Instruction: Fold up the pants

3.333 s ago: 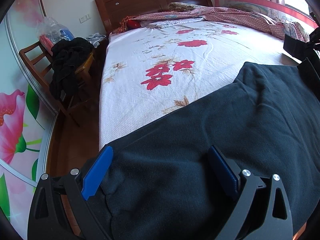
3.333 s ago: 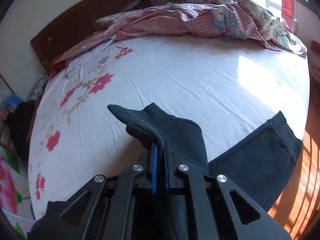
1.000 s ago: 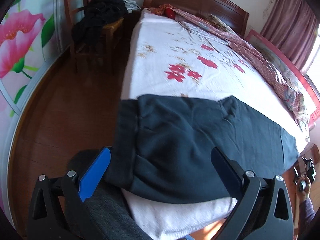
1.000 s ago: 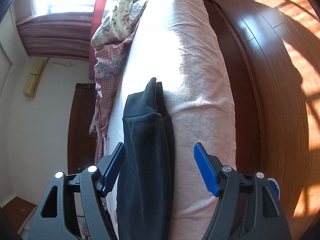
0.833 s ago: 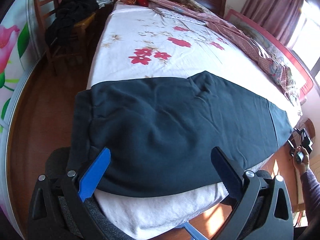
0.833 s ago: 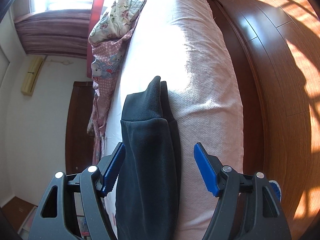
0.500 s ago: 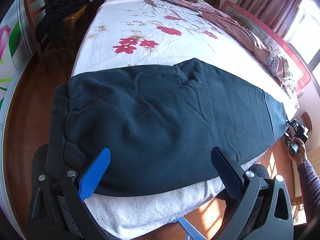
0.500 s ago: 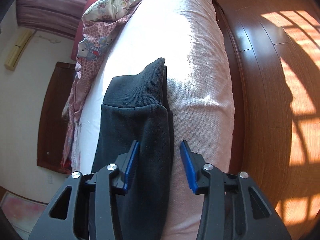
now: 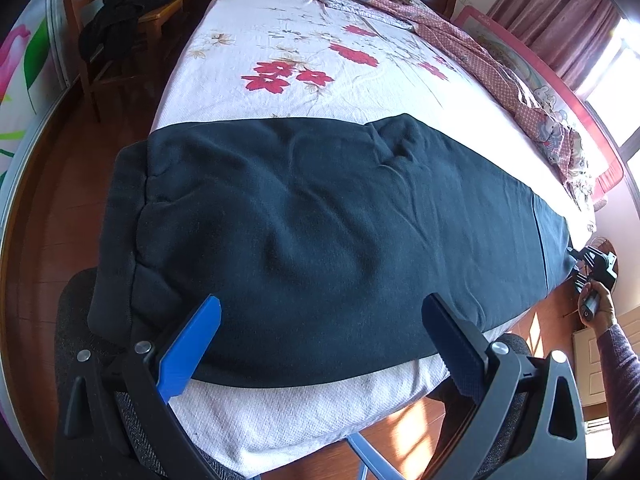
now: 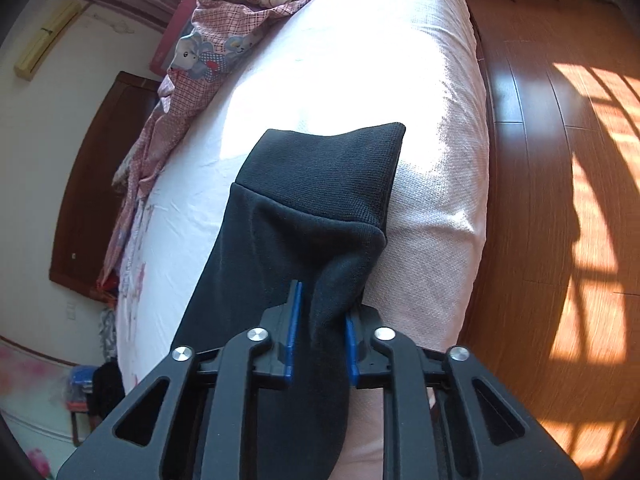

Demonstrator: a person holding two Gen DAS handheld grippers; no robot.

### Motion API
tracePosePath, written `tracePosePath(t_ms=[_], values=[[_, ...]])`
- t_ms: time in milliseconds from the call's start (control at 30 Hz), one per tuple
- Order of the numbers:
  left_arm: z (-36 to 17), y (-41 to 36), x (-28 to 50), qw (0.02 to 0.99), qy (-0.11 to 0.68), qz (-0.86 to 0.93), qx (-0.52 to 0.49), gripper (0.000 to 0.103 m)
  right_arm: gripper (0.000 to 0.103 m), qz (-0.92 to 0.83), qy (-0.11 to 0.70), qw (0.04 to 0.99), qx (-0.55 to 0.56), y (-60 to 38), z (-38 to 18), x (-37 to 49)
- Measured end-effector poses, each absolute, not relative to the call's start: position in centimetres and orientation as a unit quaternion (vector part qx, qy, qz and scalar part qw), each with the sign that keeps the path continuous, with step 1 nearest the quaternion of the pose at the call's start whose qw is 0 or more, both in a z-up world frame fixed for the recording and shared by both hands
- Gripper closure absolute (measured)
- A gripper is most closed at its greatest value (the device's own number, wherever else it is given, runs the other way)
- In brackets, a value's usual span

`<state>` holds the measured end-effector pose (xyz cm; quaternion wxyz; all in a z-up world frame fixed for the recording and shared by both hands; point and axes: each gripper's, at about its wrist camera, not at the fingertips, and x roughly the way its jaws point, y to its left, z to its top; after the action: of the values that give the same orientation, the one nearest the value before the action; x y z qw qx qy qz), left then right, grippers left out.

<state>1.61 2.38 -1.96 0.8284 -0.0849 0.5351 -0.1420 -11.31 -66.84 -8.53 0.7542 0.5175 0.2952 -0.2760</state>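
Dark fleece pants (image 9: 320,232) flat across white waffle-weave bed (image 9: 288,420), ribbed cuff (image 10: 332,168), right gripper (image 10: 319,340) clamped on bunched leg, left gripper (image 9: 320,344) spread wide above

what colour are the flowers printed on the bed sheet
Red, on a white bed sheet; clearest in the left wrist view.

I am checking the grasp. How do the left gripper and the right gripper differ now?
The left gripper is open and holds nothing; the right gripper is shut on the pants near the cuff. The left is at the waist end, the right at the leg end. Both have blue pads.
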Motion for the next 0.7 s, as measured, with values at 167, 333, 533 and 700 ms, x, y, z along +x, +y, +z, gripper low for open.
tracePosePath(t_ms=[167, 333, 533, 700], values=[[-2.0, 2.9, 1.9, 0.827, 0.537, -0.135, -0.096, 0.002, 0.095, -0.302, 0.311, 0.795, 0.425, -65.0, -3.8, -10.0], [-1.9, 3.6, 1.9, 0.830, 0.533, -0.130, -0.104, 0.002, 0.095, -0.260, 0.340, 0.886, 0.177, -55.9, 4.5, -4.8], [-1.7, 5.0, 1.8, 0.834, 0.526, -0.118, -0.120, 0.002, 0.095, -0.166, 0.332, 0.925, -0.076, -39.3, 6.7, -3.5], [-2.1, 6.4, 1.9, 0.829, 0.530, -0.108, -0.141, 0.002, 0.095, -0.079, 0.372, 0.884, -0.273, -26.5, -2.0, -4.0]])
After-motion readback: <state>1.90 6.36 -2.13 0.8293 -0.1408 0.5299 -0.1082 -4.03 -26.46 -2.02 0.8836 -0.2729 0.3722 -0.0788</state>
